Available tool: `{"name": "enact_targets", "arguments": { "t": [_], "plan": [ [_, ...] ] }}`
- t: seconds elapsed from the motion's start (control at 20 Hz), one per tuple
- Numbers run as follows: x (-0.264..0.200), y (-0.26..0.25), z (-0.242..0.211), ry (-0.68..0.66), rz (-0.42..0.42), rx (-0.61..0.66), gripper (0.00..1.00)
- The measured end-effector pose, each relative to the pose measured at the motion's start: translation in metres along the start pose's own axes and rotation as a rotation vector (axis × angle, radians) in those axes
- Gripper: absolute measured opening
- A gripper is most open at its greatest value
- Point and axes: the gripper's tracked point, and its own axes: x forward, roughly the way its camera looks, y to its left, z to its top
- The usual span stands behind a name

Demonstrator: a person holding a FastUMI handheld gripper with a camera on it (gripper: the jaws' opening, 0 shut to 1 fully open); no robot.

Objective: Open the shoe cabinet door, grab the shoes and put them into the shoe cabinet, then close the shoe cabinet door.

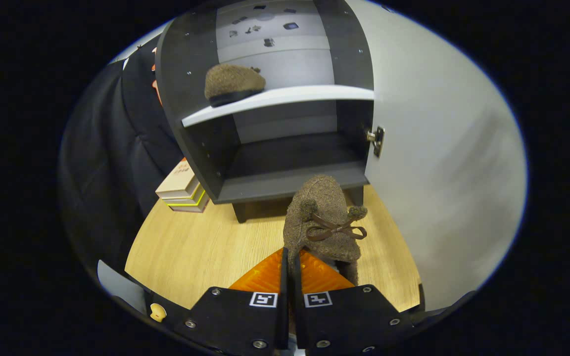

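The second shoe is a fuzzy brown slipper with a ribbon bow and two pompoms on its upper. It sits just ahead of the gripper, toe pointing toward the shoe cabinet, with its rear edge between the jaws. The jaws are nearly together with only a thin slit between them, and they appear to pinch the slipper's collar; the contact point itself is partly hidden by the slipper body.

Handling judgement: the slipper looks light, soft and compliant. The fabric will likely fold under pressure, so a hold on the collar edge is secure but lets the toe droop and swing. The pile surface should give good friction, so slippage is unlikely. The bow and pompoms are loose trim and make poor holding points.

The shoe cabinet stands on the wooden worktop, directly beyond the slipper. Its door is swung open to the right of the cabinet, with a hinge visible at the edge. The upper shelf carries the first shoe, a matching slipper, at its left end. The lower compartment holds nothing and lies closest to the held slipper. A stack of books rests on the worktop to the left of the cabinet base.
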Motion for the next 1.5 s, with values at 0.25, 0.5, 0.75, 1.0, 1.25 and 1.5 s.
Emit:
{"name": "enact_targets", "arguments": {
  "t": [0.25,0.5,0.75,1.0,1.25,1.5],
  "plan": [
    [-0.027,0.01,0.077,-0.115,-0.001,-0.083,0.05],
    [-0.035,0.013,0.16,-0.227,-0.003,-0.114,0.05],
    [-0.025,0.01,0.246,-0.306,-0.001,-0.183,0.05],
    [0.018,0.015,0.302,-0.317,0.008,-0.205,0.05],
    [0.069,0.011,0.331,-0.28,-0.001,-0.213,0.05],
    [0.123,0.0,0.336,-0.206,-0.039,-0.211,0.05]
  ]
}}
